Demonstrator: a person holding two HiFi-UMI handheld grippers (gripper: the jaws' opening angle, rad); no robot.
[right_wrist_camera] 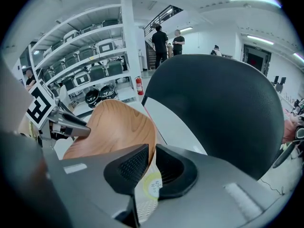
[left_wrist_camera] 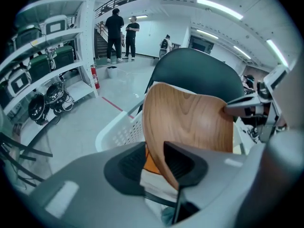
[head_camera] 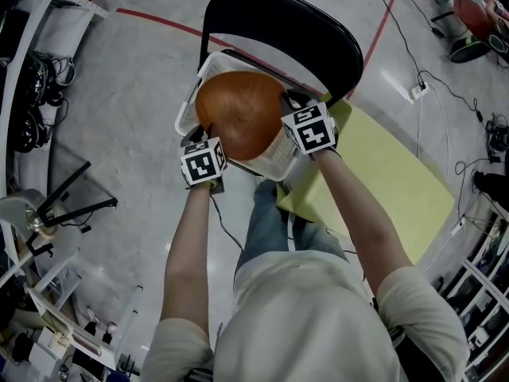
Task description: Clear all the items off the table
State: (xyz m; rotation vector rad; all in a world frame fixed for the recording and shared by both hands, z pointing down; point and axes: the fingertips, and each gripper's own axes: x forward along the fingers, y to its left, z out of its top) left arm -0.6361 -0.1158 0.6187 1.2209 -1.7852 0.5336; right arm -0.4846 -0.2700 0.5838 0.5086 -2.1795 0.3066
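- Wooden plate [head_camera: 238,114]: wide, thin and stiff, probably light, with a slick face. It sits tilted in the mouth of the white basket [head_camera: 184,118] on the black chair [head_camera: 318,30].
- Right gripper [right_wrist_camera: 151,165]: clamped on the plate's rim, the sensible hold.
- Left gripper [left_wrist_camera: 159,163]: jaws slightly apart around the opposite rim, not pinching.
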